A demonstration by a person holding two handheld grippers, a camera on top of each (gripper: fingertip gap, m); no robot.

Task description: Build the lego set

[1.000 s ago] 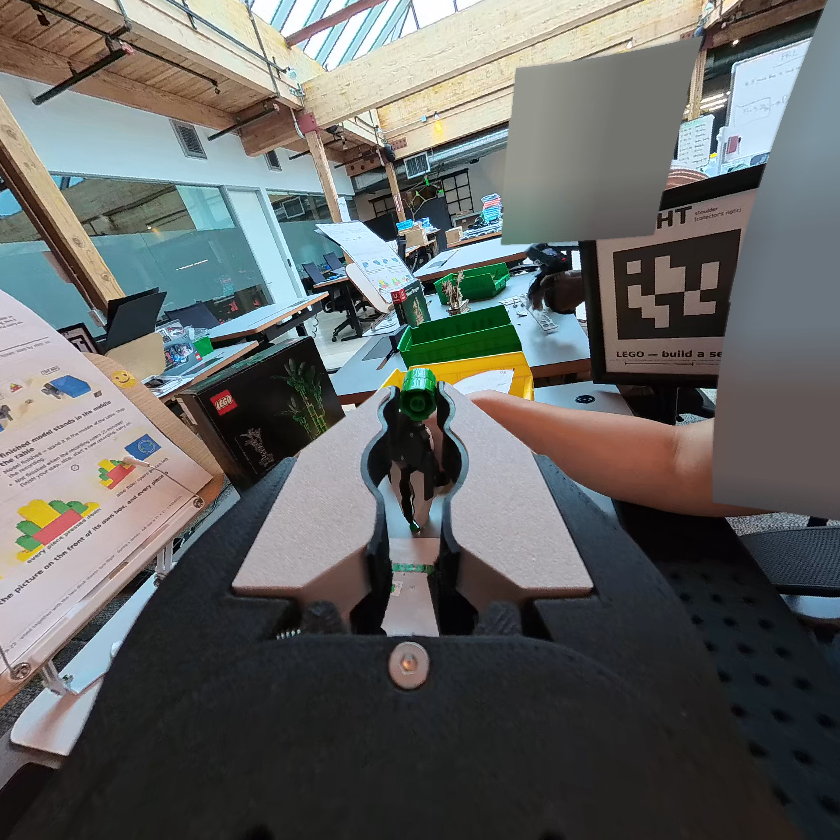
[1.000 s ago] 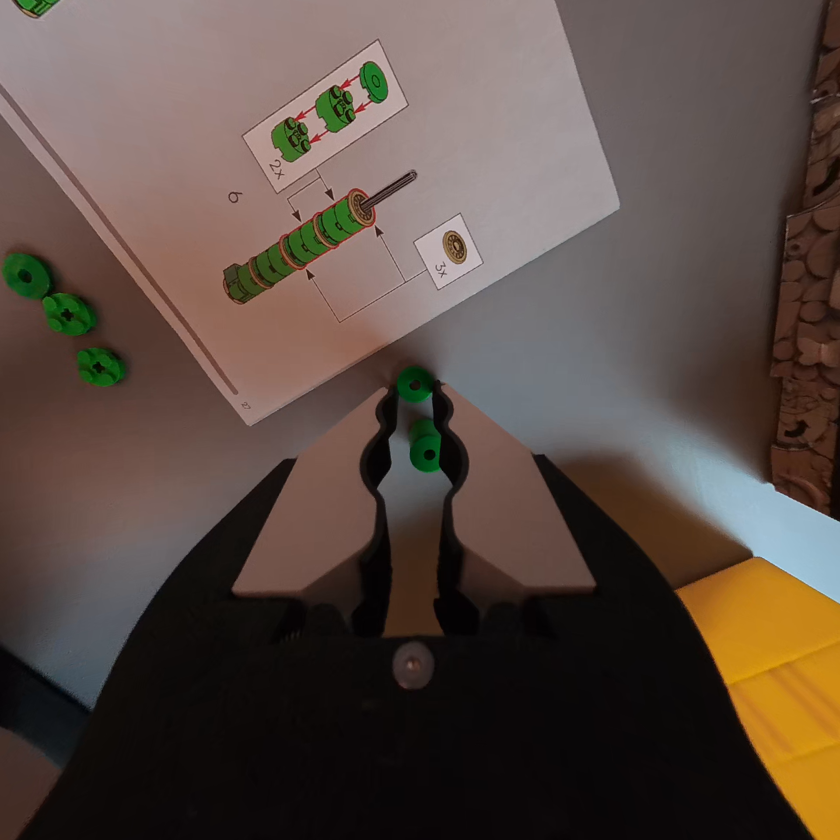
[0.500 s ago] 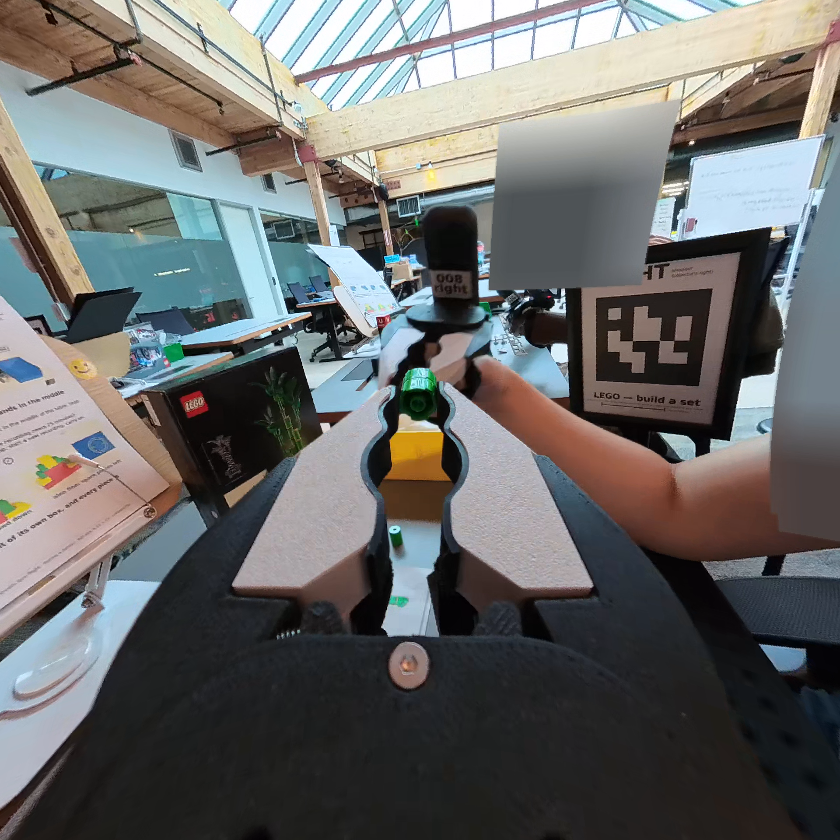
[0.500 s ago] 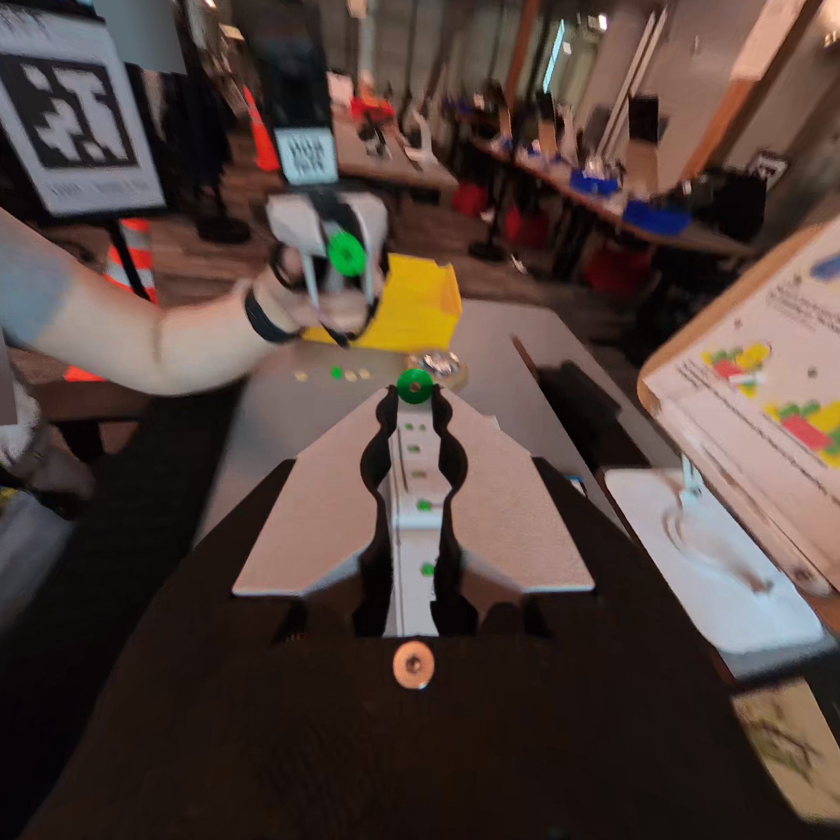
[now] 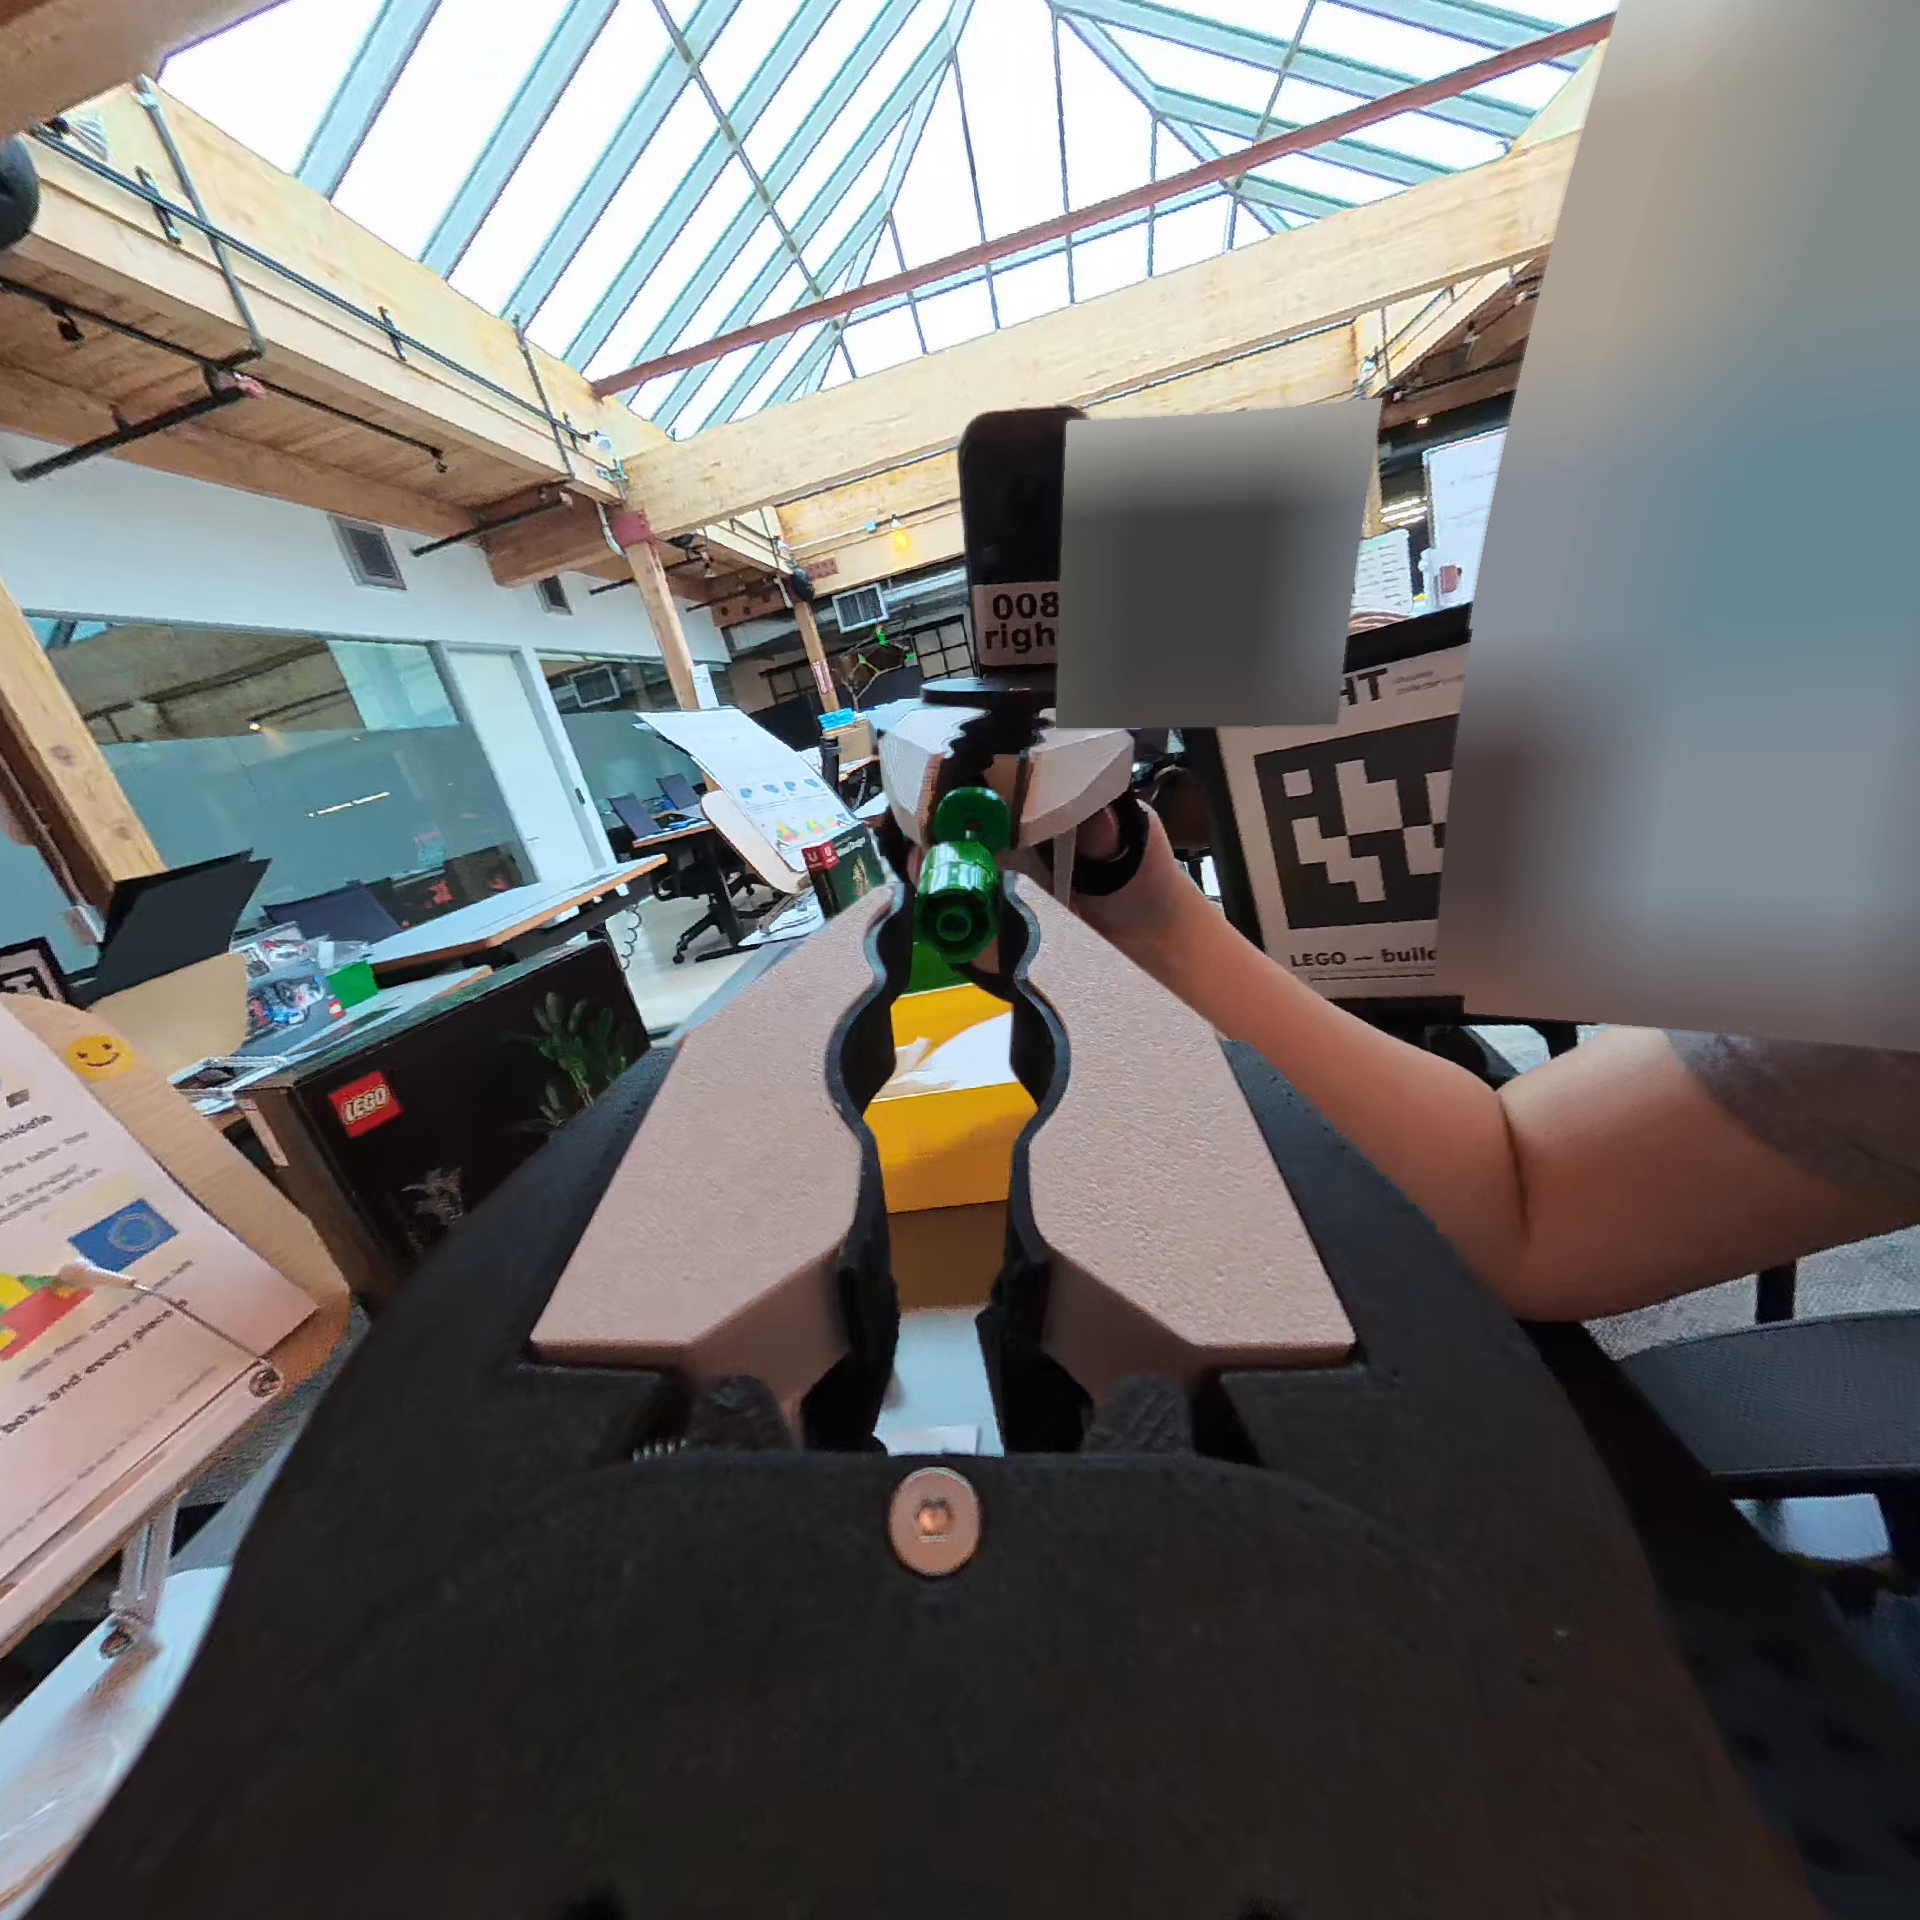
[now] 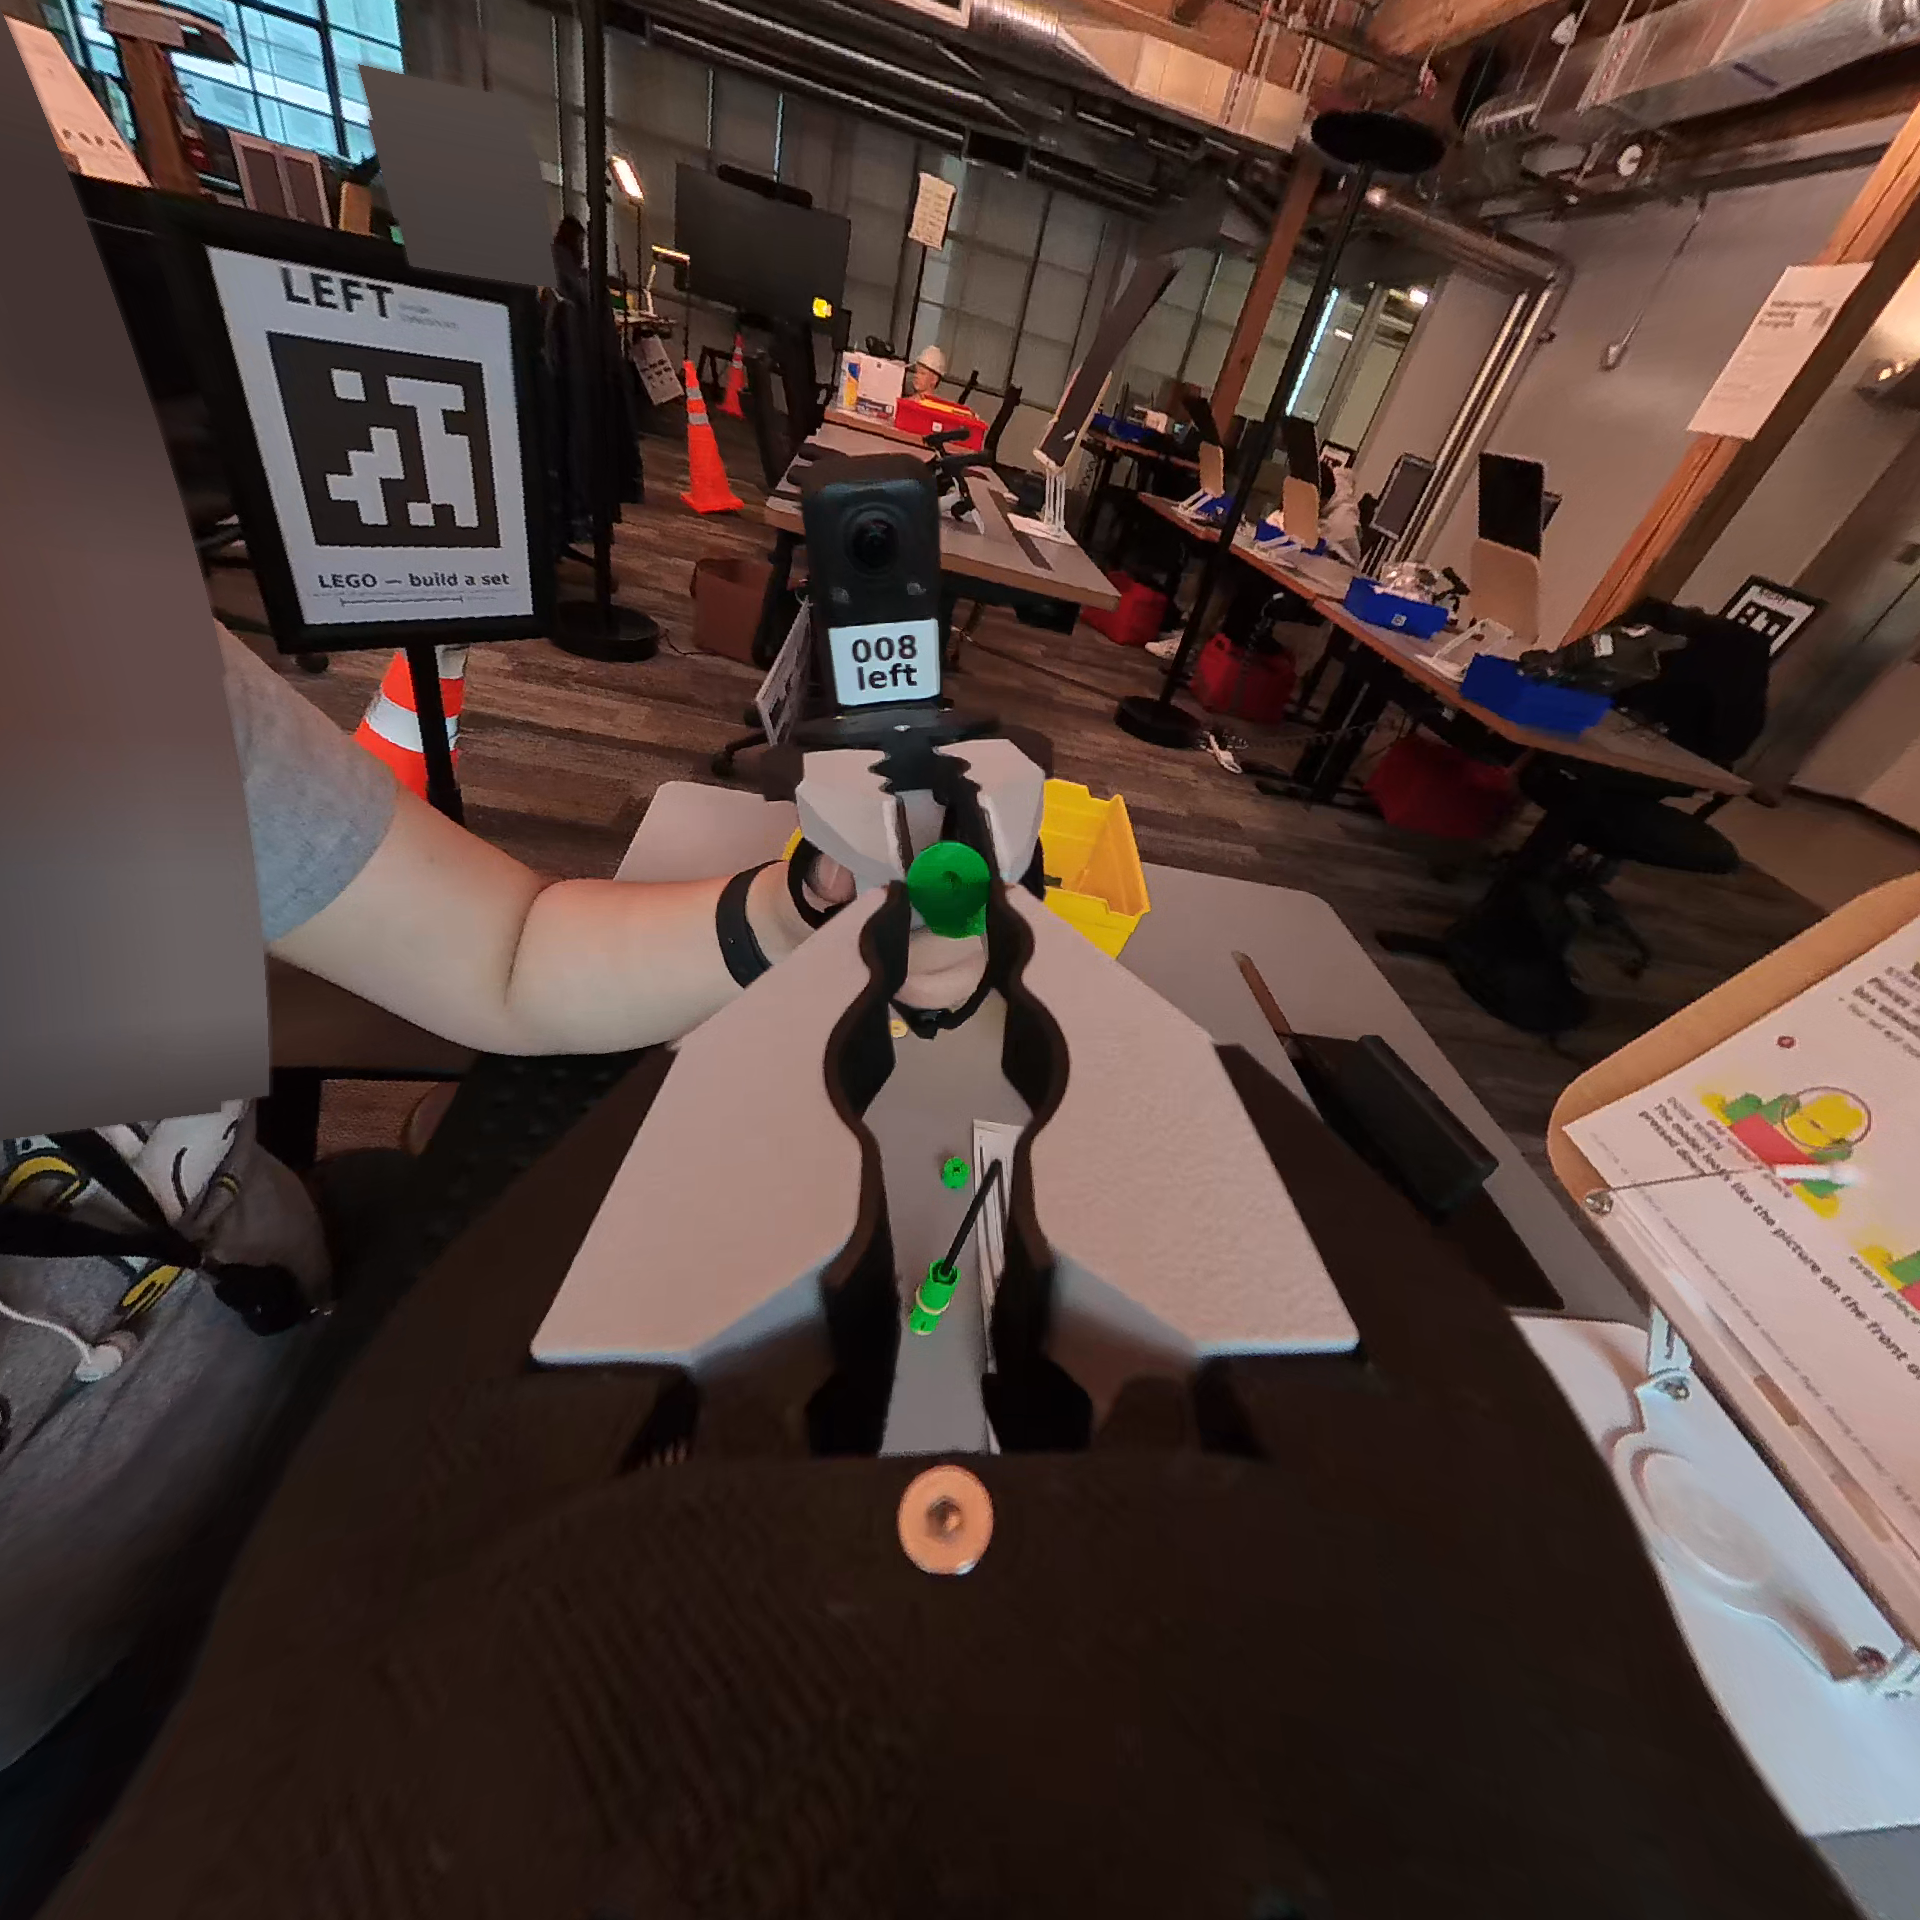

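Fingers (image 5: 1143, 1122) of the left gripper (image 5: 954, 920) pinch a green round brick (image 5: 954, 904) at their tips, while the right gripper (image 6: 943, 902) grips a flat green round piece (image 6: 945, 883). Both are raised above the worktop (image 6: 1226, 935), tip to tip, the two green pieces meeting. Below lie a black axle with green pieces (image 6: 951, 1262) and a small green stud (image 6: 954, 1172), before a yellow bin (image 6: 1091, 862).

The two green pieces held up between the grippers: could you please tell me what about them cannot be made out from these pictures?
- Right wrist view: the green round plate at the right gripper hides the left gripper's piece behind it.
- Left wrist view: the green round brick overlaps the plate; whether they touch cannot be told.
- Right wrist view: the green-and-black axle assembly on the table is too small, its ends hidden by the fingers.
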